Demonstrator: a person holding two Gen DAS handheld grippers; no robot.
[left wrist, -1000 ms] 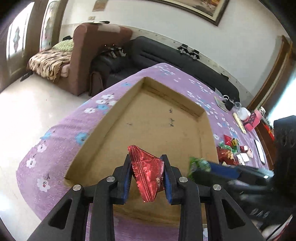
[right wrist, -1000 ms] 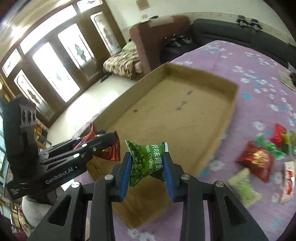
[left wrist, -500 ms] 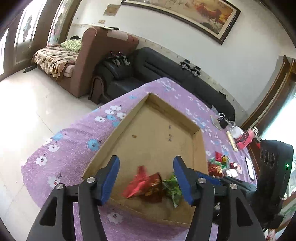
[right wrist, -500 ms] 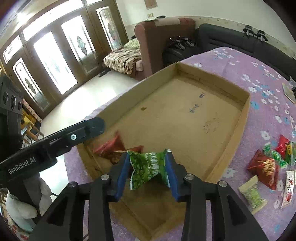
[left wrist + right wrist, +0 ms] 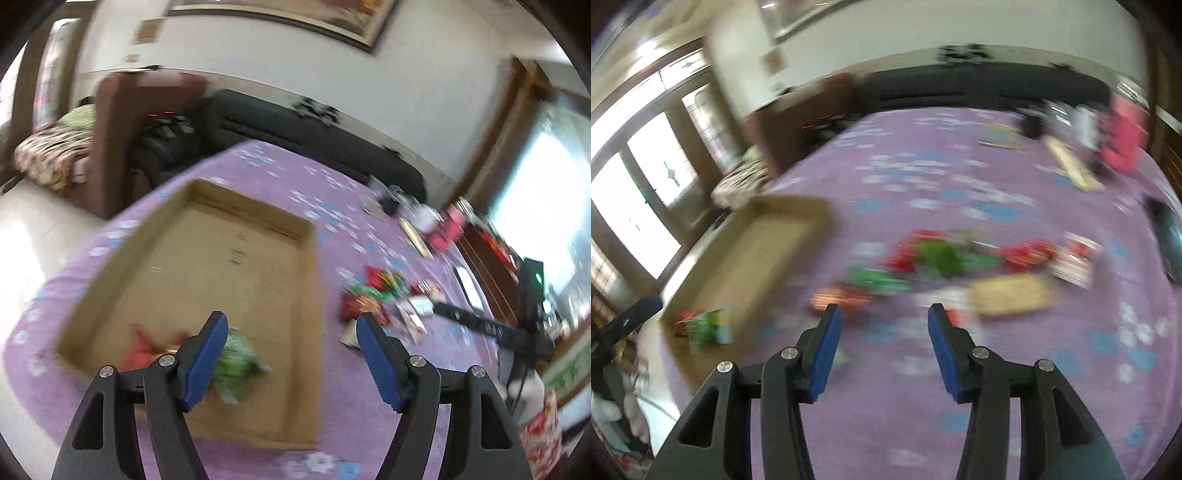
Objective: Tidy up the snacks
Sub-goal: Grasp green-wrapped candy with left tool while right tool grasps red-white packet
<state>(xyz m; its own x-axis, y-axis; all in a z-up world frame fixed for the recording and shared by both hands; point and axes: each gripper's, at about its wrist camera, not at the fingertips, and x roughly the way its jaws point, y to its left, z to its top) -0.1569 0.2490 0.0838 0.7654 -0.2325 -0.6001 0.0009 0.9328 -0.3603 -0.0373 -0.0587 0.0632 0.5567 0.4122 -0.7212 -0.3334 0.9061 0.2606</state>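
A shallow cardboard tray lies on a purple flowered tablecloth. A red snack packet and a green snack packet lie in the tray's near corner. My left gripper is open and empty above the tray's near right side. My right gripper is open and empty over the cloth, facing a loose pile of red and green snack packets. The tray with the green packet sits at the left of the right wrist view. Both views are motion-blurred.
The snack pile lies right of the tray. A pink item, a pale flat box and other small things lie on the cloth's far right. The other gripper shows at right. A black sofa stands behind the table.
Both grippers opened and dropped their packets into the tray's near corner. The right gripper has swung right towards the snack pile; the left one has also turned right.
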